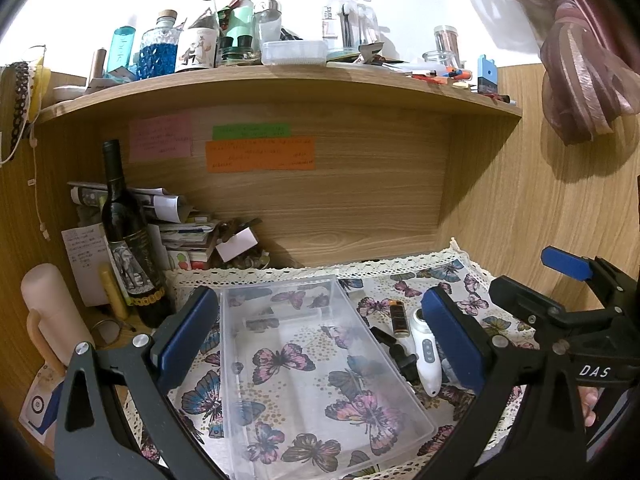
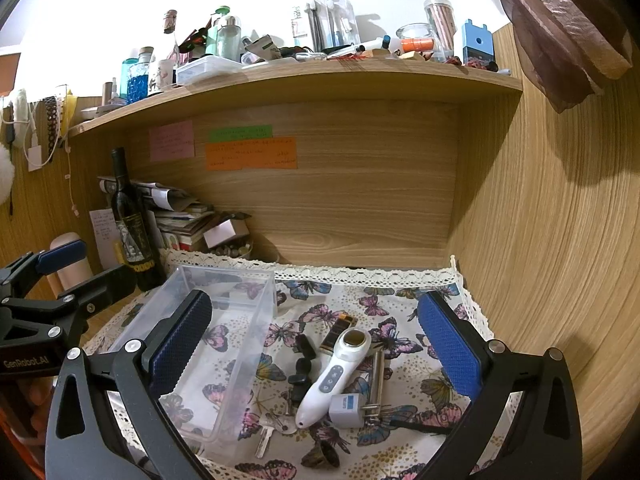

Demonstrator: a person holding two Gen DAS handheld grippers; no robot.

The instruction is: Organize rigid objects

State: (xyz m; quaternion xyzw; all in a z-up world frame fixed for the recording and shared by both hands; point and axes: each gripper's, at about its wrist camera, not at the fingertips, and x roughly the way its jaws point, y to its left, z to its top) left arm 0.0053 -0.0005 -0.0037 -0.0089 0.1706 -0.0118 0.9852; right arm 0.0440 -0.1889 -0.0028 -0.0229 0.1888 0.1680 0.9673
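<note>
Clear plastic formed the empty storage box (image 2: 208, 344) at the left of the butterfly-print cloth (image 2: 400, 312) on the bench, with the left hand-held gripper (image 1: 320, 344) held open over it. Just to its right, the white handheld device (image 2: 332, 376) lay directly between the spread fingers of the nearer right hand-held gripper (image 2: 316, 348), long axis pointing away and slightly rightward.
</note>
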